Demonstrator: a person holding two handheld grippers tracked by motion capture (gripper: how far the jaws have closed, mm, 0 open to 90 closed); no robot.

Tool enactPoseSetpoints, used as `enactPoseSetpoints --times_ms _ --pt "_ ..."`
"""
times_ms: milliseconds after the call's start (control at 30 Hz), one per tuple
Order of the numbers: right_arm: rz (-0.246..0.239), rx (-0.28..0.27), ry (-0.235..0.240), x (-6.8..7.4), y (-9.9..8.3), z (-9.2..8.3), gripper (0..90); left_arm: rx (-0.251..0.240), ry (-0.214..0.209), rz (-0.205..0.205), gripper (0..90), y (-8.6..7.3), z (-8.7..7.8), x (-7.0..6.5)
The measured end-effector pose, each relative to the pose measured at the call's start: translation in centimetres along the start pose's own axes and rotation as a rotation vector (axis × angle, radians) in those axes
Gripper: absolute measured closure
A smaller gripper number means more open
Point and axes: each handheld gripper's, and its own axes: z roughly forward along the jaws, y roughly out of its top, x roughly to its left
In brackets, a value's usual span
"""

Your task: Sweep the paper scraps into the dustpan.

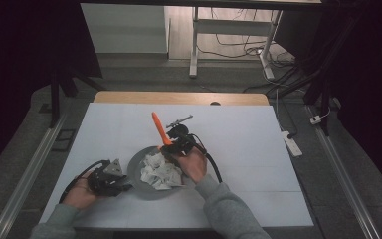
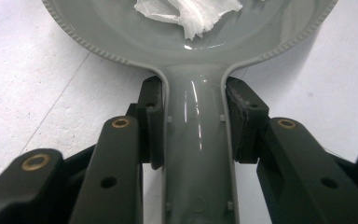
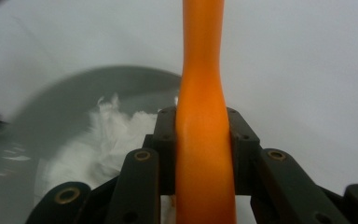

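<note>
A grey pan (image 1: 138, 175) lies on the white table, with crumpled white paper (image 1: 160, 172) piled in it. My left gripper (image 1: 122, 183) is shut on the pan's handle (image 2: 196, 140), which points toward the person's left; the pads press on both its sides. The left gripper view has the pan's bowl (image 2: 121, 37) and a scrap of paper (image 2: 191, 14) just ahead of the left gripper (image 2: 196, 116). My right gripper (image 1: 171, 147) hovers over the pan's far rim, shut on an orange utensil (image 1: 158, 128) that sticks up and away. In the right gripper view the orange shaft (image 3: 203, 56) runs between the jaws of the right gripper (image 3: 201, 135), above the pan (image 3: 74, 98) and paper (image 3: 107, 135).
The white table top (image 1: 258, 164) has bare room to the right and at the back, ending in a wooden far edge (image 1: 179, 97). Beyond it stand a desk frame (image 1: 194, 45) and floor cables. A power strip (image 1: 292, 144) lies off the table's right side.
</note>
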Motion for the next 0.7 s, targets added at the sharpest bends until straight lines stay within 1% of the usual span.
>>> enactPoseSetpoints --times_ms 33,67,100,133,167,233,267,300,333,367,400,433,467,500,533,567,600,667,700 --pt "0.000 -0.018 0.046 0.7 0.4 0.1 70.5 0.000 0.000 0.001 62.4 0.0 0.0 0.0" --pt "0.004 -0.029 0.075 0.9 0.5 0.0 70.5 0.002 0.000 0.002 62.5 0.0 0.0 0.0" --pt "0.004 -0.029 0.075 0.9 0.5 0.0 70.5 0.002 0.000 0.002 62.5 0.0 0.0 0.0" --pt "0.011 -0.047 0.101 1.1 0.7 -0.5 70.5 0.002 0.001 0.002 62.4 0.0 0.0 0.0" --pt "0.011 -0.058 0.099 1.1 0.7 -0.8 70.4 0.002 0.001 0.000 62.5 0.0 0.0 -0.1" --pt "0.014 -0.080 0.084 0.6 0.7 -1.8 70.4 0.000 0.001 -0.003 62.4 0.0 0.0 -0.1" --pt "0.014 -0.080 0.084 0.6 0.7 -1.8 70.4 0.000 0.001 -0.003 62.4 0.0 0.0 -0.1" --pt "0.017 -0.095 0.072 0.2 0.7 -2.3 70.4 0.001 0.002 -0.003 62.4 0.0 0.0 -0.1" --pt "0.025 -0.117 0.045 -0.7 0.5 -3.2 70.4 0.001 0.003 -0.001 62.4 0.0 0.0 -0.1" --pt "0.029 -0.122 0.027 -1.2 0.5 -3.7 70.4 0.001 0.003 -0.001 62.4 0.0 0.0 -0.1" --pt "0.029 -0.122 0.027 -1.2 0.5 -3.7 70.4 0.001 0.003 -0.003 62.4 0.0 0.0 -0.1" --pt "0.038 -0.126 -0.001 -2.0 0.2 -4.2 70.4 0.002 0.003 -0.001 62.4 0.0 0.0 -0.1" --pt "0.038 -0.126 -0.001 -2.0 0.2 -4.2 70.4 0.002 0.002 -0.002 62.4 0.0 0.0 -0.1" --pt "0.044 -0.117 -0.031 -2.8 0.0 -4.2 70.4 0.001 0.002 -0.002 62.4 0.0 0.0 -0.1" --pt "0.048 -0.110 -0.044 -3.1 -0.1 -4.0 70.4 0.002 0.002 -0.001 62.4 0.0 0.0 -0.1" --pt "0.048 -0.110 -0.044 -3.1 -0.1 -4.0 70.4 0.002 0.003 -0.002 62.4 0.0 0.0 -0.1" --pt "0.059 -0.093 -0.057 -3.6 -0.4 -3.4 70.4 0.003 0.002 0.000 62.4 0.0 0.0 -0.1" --pt "0.059 -0.072 -0.056 -3.6 -0.7 -2.4 70.4 0.003 0.001 0.001 62.4 0.0 0.0 0.0" --pt "0.057 -0.061 -0.047 -3.4 -0.7 -1.9 70.4 0.001 0.000 -0.001 62.4 0.0 0.0 0.0"
